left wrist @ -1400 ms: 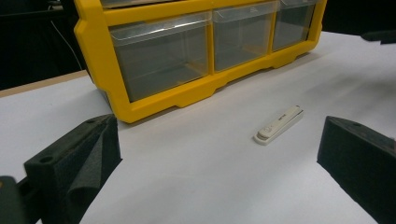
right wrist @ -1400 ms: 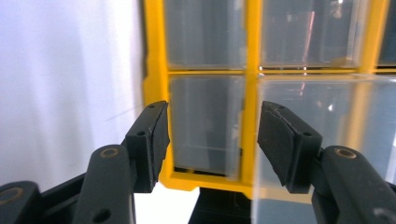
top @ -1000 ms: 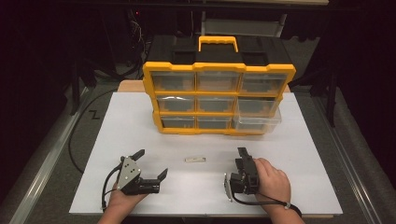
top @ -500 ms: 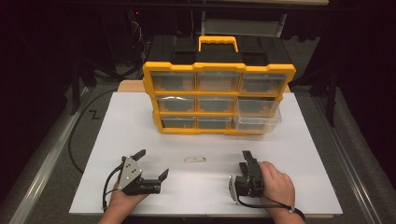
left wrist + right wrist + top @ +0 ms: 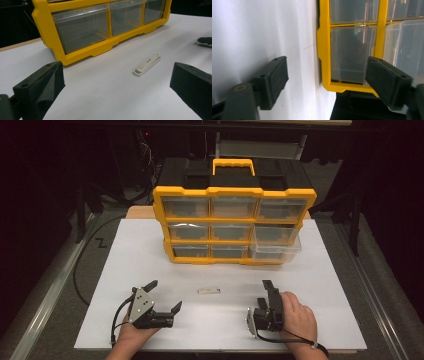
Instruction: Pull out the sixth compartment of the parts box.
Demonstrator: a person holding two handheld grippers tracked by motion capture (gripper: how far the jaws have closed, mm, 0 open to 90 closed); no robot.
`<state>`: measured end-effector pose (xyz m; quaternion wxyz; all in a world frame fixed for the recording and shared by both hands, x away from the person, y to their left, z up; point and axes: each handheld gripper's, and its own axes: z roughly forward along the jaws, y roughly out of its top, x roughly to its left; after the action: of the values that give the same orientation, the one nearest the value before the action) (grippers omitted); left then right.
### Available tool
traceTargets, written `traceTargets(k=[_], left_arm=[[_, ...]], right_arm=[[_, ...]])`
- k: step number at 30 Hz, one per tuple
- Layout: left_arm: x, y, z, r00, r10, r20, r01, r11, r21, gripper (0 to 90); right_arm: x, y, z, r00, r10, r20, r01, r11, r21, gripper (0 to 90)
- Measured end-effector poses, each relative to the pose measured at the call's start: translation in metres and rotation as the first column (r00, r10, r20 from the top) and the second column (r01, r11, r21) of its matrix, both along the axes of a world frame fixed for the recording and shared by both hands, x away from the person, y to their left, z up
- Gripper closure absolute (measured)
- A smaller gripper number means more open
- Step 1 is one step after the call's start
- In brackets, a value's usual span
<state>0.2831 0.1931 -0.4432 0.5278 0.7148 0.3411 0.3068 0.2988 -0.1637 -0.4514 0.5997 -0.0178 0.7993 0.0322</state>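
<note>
No legible text anywhere. The small white stick (image 5: 147, 65), lying on the white sheet in front of the yellow drawer organizer (image 5: 234, 225), carries a short dark marking on its top face, but it's too small and blurred to read in the left gripper view. Organizer frame, handle and clear drawers show no readable label, brand or number.

Yellow-framed organizer cabinet (image 5: 234, 225) with clear drawers and black top, yellow carry handle (image 5: 233, 166), lower right drawer (image 5: 276, 247) pulled partly out, white tabletop sheet (image 5: 340, 290), grey floor, black cable (image 5: 82, 265) at left
</note>
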Motion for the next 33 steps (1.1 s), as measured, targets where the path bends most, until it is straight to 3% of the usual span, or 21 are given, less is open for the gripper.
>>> traceTargets(k=[7,11,18,24,26,29,30,33], left_arm=[[0.0,0.0,0.0,1.0,0.0,0.0,0.0,1.0,0.003,0.3],[-0.001,0.0,0.0,1.0,0.0,0.001,0.0,1.0,0.005,0.3],[-0.001,0.0,0.0,1.0,0.003,0.008,-0.003,0.9999,0.011,0.3],[0.0,0.0,0.0,1.0,0.003,0.006,-0.004,0.9999,0.01,0.3],[0.0,0.0,0.0,1.0,0.003,0.007,-0.003,1.0,0.009,0.3],[0.0,0.0,0.0,0.9999,0.001,0.011,-0.001,0.9999,0.011,0.3],[0.0,0.0,0.0,0.9999,0.004,0.01,-0.004,1.0,0.003,0.3],[0.001,0.0,0.0,0.9993,0.037,0.001,-0.037,0.9993,0.0,0.3]], right_arm=[[0.001,-0.001,0.0,1.0,0.005,-0.001,-0.005,1.0,-0.005,10.2],[0.0,0.001,0.001,0.9995,0.017,0.025,-0.017,0.9998,-0.003,0.8],[-0.002,0.003,0.004,0.9981,0.043,0.045,-0.044,0.9985,0.032,0.7],[-0.003,0.004,0.007,0.9991,0.03,0.031,-0.032,0.9971,0.069,0.7],[-0.002,0.004,0.007,0.9996,0.02,0.02,-0.022,0.9962,0.084,0.7],[0.0,0.002,0.01,1.0,-0.005,0.0,0.004,0.9871,0.16,0.7],[0.0,0.002,0.01,1.0,-0.005,0.0,0.004,0.9871,0.16,0.7],[0.005,-0.003,0.01,0.9981,-0.024,-0.056,0.037,0.9689,0.244,0.7]])
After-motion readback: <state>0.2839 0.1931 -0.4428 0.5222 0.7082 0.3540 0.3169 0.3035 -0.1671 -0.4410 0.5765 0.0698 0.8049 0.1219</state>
